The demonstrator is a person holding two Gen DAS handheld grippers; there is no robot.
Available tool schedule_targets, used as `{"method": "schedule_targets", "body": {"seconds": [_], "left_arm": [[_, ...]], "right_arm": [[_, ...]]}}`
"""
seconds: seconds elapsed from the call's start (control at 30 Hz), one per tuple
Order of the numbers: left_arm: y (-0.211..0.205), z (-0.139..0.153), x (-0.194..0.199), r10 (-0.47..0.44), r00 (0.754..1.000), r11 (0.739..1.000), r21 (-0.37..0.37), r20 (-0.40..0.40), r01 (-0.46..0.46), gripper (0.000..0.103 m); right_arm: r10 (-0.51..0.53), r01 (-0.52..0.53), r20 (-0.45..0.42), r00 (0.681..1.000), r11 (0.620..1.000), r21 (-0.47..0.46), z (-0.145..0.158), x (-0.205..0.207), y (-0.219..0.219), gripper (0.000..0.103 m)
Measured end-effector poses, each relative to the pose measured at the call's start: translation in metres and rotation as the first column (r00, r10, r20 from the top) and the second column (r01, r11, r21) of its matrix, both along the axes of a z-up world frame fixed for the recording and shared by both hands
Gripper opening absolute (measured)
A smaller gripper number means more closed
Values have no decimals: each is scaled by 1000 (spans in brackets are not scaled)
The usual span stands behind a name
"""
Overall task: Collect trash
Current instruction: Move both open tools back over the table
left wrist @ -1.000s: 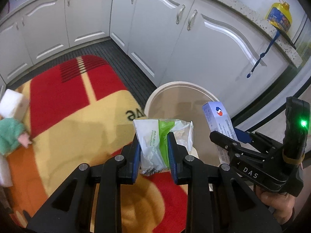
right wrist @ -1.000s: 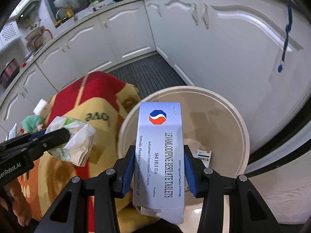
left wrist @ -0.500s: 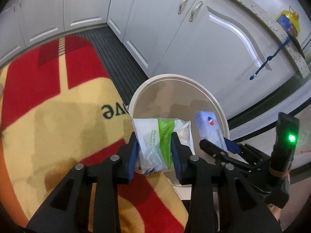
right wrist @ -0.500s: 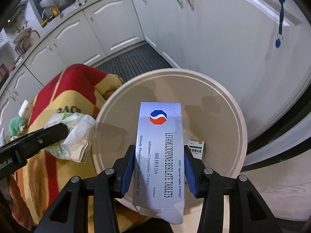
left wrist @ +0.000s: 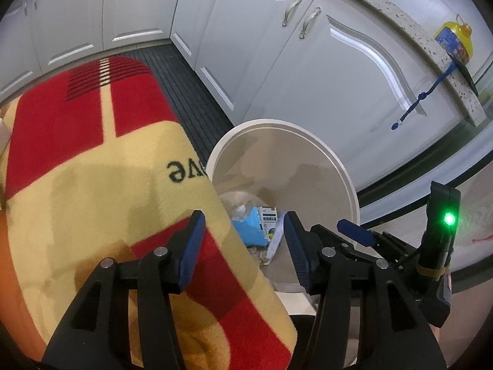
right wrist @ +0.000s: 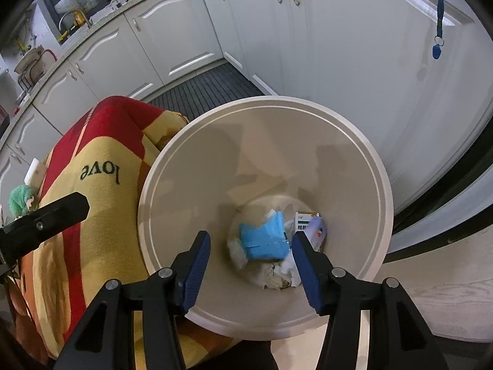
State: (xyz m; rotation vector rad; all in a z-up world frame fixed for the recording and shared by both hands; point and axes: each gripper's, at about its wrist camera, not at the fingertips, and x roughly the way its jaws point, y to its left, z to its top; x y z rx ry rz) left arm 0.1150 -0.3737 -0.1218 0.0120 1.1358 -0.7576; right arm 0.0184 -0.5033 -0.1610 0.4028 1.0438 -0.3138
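A round cream bin [right wrist: 382, 185] stands open on the floor by the cabinets. At its bottom lie a blue pack [right wrist: 265, 237], a pale tablet box [right wrist: 317, 231], a small white-green box [right wrist: 303, 220] and crumpled paper [right wrist: 280, 274]. My right gripper [right wrist: 251, 256] hangs over the bin's mouth, its jaws opening with nothing between them. My left gripper [left wrist: 243, 246] hovers at the bin's [left wrist: 339, 166] near rim, over the blanket edge; its jaws are also opening and hold nothing. The blue pack [left wrist: 249, 228] shows between its fingers, far below.
A red and yellow blanket [left wrist: 92, 169] printed "love" is draped left of the bin. White cabinet doors [left wrist: 308, 77] curve behind it, with a dark ribbed mat [left wrist: 191, 92] at their foot. A green plush toy [right wrist: 18, 199] sits far left. A blue cord [left wrist: 431, 89] hangs from the counter.
Both grippers have opened. The green-white wrapper has left the left gripper and the tablet box has left the right; the box now lies in the bin.
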Motion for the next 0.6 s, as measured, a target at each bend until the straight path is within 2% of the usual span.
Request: {"method": "schedule_targets", "body": {"seconds": [0.37, 0.6], "left_arm": [[20, 12, -4, 34, 997, 999, 31, 68, -36, 51], [56, 25, -7, 94, 986, 993, 62, 135, -103, 51]], "right_arm": [[19, -19, 15, 1000, 1000, -17, 13, 0, 15, 53], [57, -55, 48, 997, 998, -34, 32, 5, 39, 55]]}}
